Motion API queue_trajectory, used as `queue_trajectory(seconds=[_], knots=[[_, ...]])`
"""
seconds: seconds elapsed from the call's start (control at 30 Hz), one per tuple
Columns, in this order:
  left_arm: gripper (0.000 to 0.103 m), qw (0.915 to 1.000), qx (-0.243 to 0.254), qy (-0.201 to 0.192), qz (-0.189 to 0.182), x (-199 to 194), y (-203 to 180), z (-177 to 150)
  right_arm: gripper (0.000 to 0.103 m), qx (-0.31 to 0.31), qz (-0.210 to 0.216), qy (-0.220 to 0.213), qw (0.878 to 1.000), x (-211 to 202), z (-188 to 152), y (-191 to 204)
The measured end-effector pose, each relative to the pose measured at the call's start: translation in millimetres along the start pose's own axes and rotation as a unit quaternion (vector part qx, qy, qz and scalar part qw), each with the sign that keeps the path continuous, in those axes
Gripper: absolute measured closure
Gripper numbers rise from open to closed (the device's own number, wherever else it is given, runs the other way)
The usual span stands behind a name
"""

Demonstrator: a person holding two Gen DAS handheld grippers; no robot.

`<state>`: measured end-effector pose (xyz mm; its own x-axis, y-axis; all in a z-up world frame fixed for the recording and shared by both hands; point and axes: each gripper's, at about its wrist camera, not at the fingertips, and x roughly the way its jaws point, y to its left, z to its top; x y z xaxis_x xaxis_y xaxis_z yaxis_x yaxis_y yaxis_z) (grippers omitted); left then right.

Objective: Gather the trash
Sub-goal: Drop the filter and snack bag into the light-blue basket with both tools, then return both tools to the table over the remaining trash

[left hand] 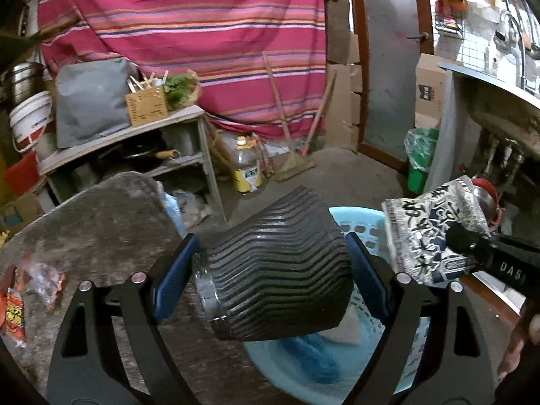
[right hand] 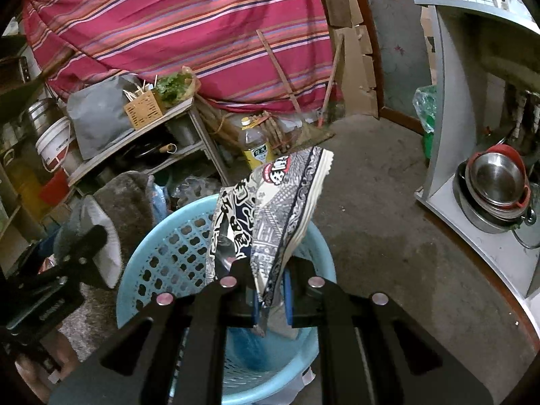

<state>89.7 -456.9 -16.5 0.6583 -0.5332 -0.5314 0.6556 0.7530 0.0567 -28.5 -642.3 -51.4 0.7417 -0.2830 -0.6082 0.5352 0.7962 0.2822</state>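
My left gripper (left hand: 273, 270) is shut on a black ribbed paper cup (left hand: 276, 266), held tilted on its side above a light blue perforated basket (left hand: 357, 227). My right gripper (right hand: 270, 298) is shut on a black-and-white printed snack wrapper (right hand: 270, 212), held upright over the same basket (right hand: 162, 253). The wrapper (left hand: 435, 229) and the right gripper also show at the right of the left wrist view. Blue and pale trash lies inside the basket. Orange snack wrappers (left hand: 20, 300) lie on the grey round table (left hand: 101, 222) at the left.
A shelf unit (left hand: 135, 141) with a grey bag and a pan stands behind. A yellow-labelled oil bottle (left hand: 246, 165) and a broom stand on the concrete floor by the striped curtain. A green bin (left hand: 420, 158) and stacked metal bowls (right hand: 496, 182) are at the right.
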Motion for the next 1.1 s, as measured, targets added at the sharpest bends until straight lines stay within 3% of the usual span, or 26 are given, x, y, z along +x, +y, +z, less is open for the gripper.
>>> queue_trajectory(seconds=[0.27, 0.57, 0.63, 0.67, 0.7, 0.8, 0.87, 1.03, 1.1], knots=[[0.010, 0.9999, -0.006, -0.004, 0.015, -2.3, 9.5, 4.5, 0.092, -0.022, 0.000, 0.015, 1.000, 9.5, -3.2, 23.2], [0.007, 0.9973, -0.031, -0.010, 0.065, -24.1, 61.5, -4.7, 0.087, -0.044, -0.010, 0.028, 0.999, 23.5, -5.3, 51.9], [0.006, 0.9966, -0.037, -0.009, 0.073, -29.9, 73.1, -7.0, 0.068, -0.048, -0.023, 0.035, 0.998, 28.0, -7.3, 58.6], [0.006, 0.9962, -0.039, -0.009, 0.077, -32.2, 78.4, -7.7, 0.039, -0.050, -0.031, 0.037, 0.998, 29.4, -8.1, 61.1], [0.006, 0.9956, -0.041, -0.010, 0.084, -36.1, 85.6, -9.3, 0.027, -0.053, -0.037, 0.034, 0.997, 29.9, -9.6, 64.7], [0.006, 0.9943, -0.046, -0.011, 0.096, -43.3, 102.8, -12.8, 0.026, -0.052, -0.047, 0.041, 0.997, 33.1, -10.2, 67.9], [0.006, 0.9931, -0.053, -0.012, 0.104, -49.2, 116.4, -16.1, 0.019, -0.049, -0.055, 0.048, 0.996, 35.9, -11.0, 69.2], [0.006, 0.9897, -0.066, -0.015, 0.126, -64.6, 146.7, -23.6, 0.019, -0.050, -0.063, 0.043, 0.996, 34.9, -12.1, 81.6], [0.006, 0.9881, -0.073, -0.018, 0.135, -73.1, 161.1, -27.7, 0.010, -0.053, -0.062, 0.035, 0.996, 31.2, -12.9, 90.6]])
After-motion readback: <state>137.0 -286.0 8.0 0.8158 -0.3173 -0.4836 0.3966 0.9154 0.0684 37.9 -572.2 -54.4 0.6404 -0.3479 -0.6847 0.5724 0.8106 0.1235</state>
